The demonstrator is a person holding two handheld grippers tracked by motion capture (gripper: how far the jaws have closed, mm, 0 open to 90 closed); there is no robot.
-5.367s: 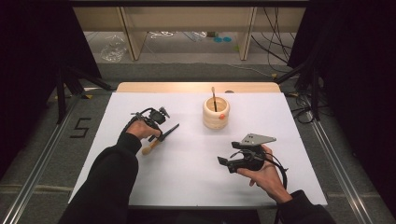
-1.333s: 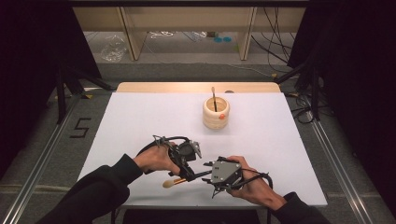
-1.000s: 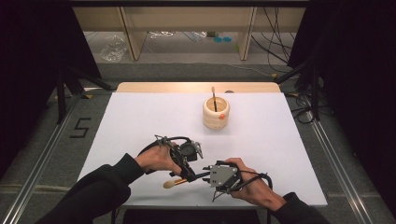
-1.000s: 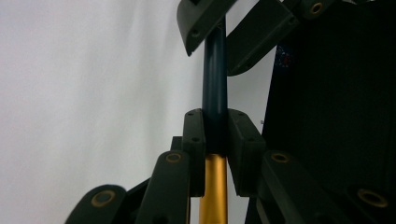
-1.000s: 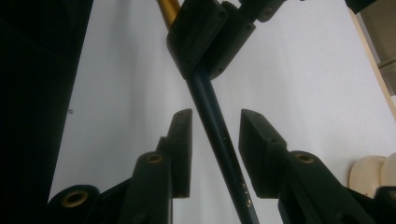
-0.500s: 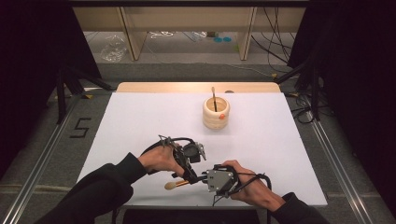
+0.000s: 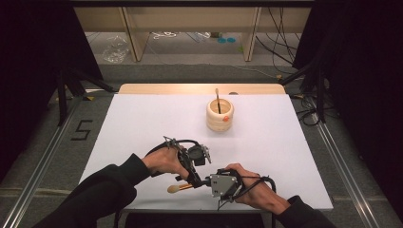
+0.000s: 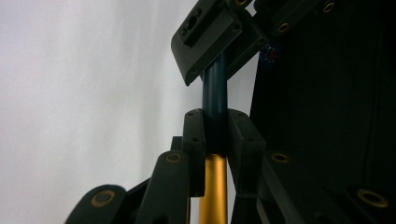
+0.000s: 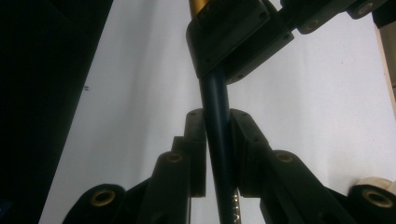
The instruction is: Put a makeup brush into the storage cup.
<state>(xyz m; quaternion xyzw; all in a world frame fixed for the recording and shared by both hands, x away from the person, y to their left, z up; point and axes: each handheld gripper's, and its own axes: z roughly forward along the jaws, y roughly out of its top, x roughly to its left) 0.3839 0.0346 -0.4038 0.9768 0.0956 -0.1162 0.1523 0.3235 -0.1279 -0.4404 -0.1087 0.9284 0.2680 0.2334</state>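
Near the front edge of the white table [image 7: 142,123], both tools hold one brush [image 7: 183,187] between them. It has a dark blue handle, a gold band and pale bristles. On the left tool [image 7: 194,179], the jaws are squeezed tight on the handle next to the gold band. On the right tool [image 7: 207,182], the jaws have just been closing and now pinch the blue handle too. Farther back stands a round wooden cup [image 7: 220,115] with a stick inside.

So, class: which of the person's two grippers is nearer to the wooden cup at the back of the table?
Left. The left gripper sits in front of the wooden cup, slightly closer; the right gripper is beside it, a touch nearer the table's front edge.
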